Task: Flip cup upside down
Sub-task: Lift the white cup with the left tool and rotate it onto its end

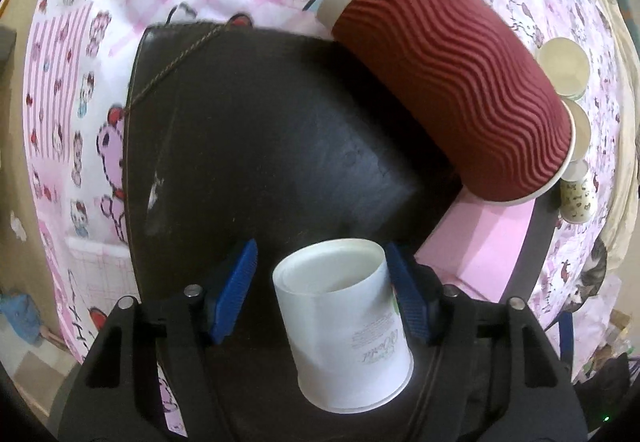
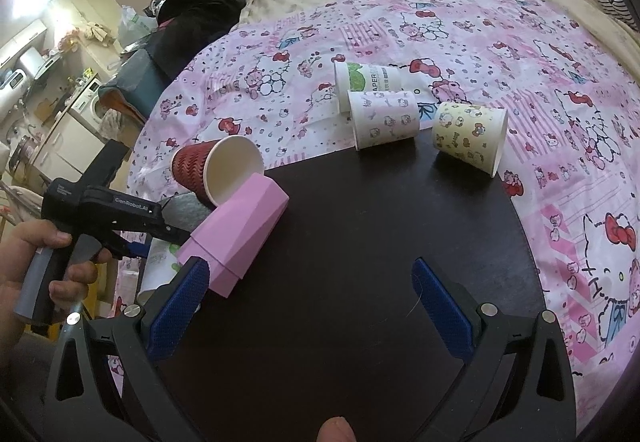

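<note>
In the left wrist view a white paper cup (image 1: 348,326) stands bottom-up on the dark round table (image 1: 260,146), between my left gripper's (image 1: 320,290) blue fingers. The right finger (image 1: 404,294) touches the cup; the left finger (image 1: 234,290) stands apart from it, so the jaws are open. A red ribbed cup (image 1: 452,82) lies on its side beyond, also seen in the right wrist view (image 2: 216,170). My right gripper (image 2: 312,306) is open and empty above the table (image 2: 360,242).
A pink faceted box (image 2: 240,234) lies on the table's left edge beside the red cup. Three printed paper cups (image 2: 386,118) lie on their sides at the table's far edge. The table sits on a Hello Kitty bedsheet (image 2: 520,54).
</note>
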Available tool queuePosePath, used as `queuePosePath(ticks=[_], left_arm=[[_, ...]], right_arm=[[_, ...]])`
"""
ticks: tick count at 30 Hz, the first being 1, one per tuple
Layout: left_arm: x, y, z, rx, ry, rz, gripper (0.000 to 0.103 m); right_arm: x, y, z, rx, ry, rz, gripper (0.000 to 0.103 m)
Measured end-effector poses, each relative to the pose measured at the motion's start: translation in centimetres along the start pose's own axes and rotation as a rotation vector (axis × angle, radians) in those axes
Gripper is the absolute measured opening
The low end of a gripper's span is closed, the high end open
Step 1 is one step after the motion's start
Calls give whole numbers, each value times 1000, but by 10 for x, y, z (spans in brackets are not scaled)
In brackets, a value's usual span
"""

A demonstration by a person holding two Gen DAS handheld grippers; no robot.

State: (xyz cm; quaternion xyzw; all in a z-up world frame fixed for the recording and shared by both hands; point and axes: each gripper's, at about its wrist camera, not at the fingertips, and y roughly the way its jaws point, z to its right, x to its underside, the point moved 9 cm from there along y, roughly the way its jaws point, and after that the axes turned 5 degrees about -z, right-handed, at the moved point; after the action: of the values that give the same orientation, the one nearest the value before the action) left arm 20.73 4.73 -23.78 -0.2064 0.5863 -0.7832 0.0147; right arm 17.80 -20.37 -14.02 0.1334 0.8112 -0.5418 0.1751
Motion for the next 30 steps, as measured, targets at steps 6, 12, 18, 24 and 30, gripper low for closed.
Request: queuePosePath(ticks=[6,12,18,24,30], left_arm=[[5,-17,-3,-20,14,46,65],[6,-10,-5,-31,17,50,49],[4,-13,1,-85,52,96,11],[4,-34,-9,-41,25,127,42],[20,-70,-36,8,-91,215,71]], right_arm=[[0,-1,-2,-7,-1,2,103],[1,-3,-8,-19,-12,6,103],[3,-5,-8,-18,-15,4,103],[2,-5,-9,-24,-8,6,103],[4,-6,-15,-31,-26,8,103]])
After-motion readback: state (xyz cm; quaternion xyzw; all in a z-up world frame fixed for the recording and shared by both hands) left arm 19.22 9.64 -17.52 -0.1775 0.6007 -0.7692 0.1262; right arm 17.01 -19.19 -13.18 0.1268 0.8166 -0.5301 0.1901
